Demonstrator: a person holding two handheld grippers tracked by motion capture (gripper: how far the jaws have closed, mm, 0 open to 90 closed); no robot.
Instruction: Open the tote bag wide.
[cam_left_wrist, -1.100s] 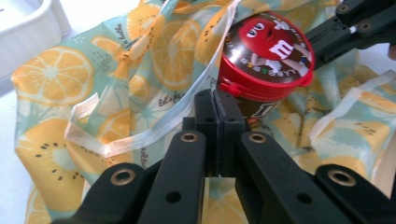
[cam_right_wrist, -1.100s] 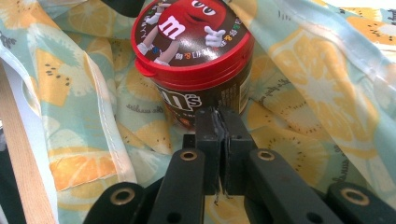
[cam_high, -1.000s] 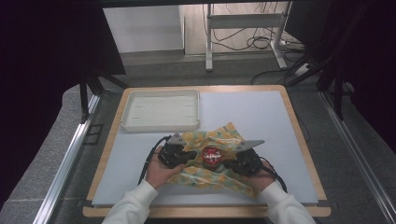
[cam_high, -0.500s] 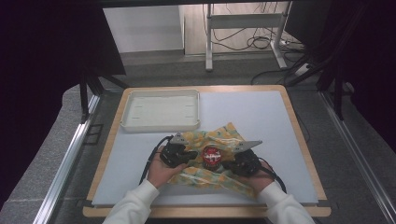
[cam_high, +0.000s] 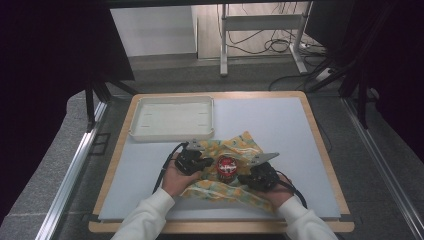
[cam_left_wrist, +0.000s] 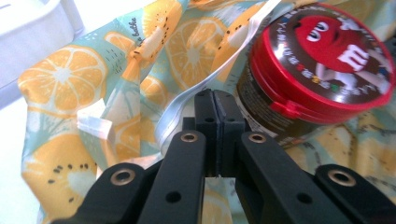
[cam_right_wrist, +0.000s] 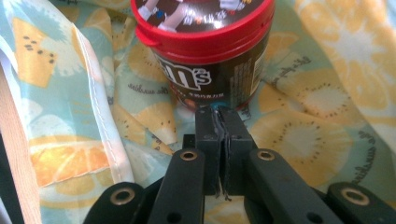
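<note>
A brown candy tub with a red lid (cam_high: 226, 166) stands upright on a crumpled cloth printed with orange slices (cam_high: 240, 145), near the table's front. My left gripper (cam_high: 207, 162) lies just left of the tub, jaws shut. In the left gripper view its tips (cam_left_wrist: 215, 95) sit close to the tub's side (cam_left_wrist: 322, 70), and the cloth's white hem (cam_left_wrist: 224, 60) curls past them. My right gripper (cam_high: 243, 177) lies at the tub's front right. In the right gripper view its tips (cam_right_wrist: 220, 112) almost touch the tub (cam_right_wrist: 205, 60), and a thin wrinkled strip of cloth (cam_right_wrist: 327, 140) shows between the pads.
A shallow white tray (cam_high: 172, 118) sits at the back left of the pale mat on the wooden board (cam_high: 320, 145). Bare mat lies to the right of and behind the cloth. Both hands rest on the cloth's front part.
</note>
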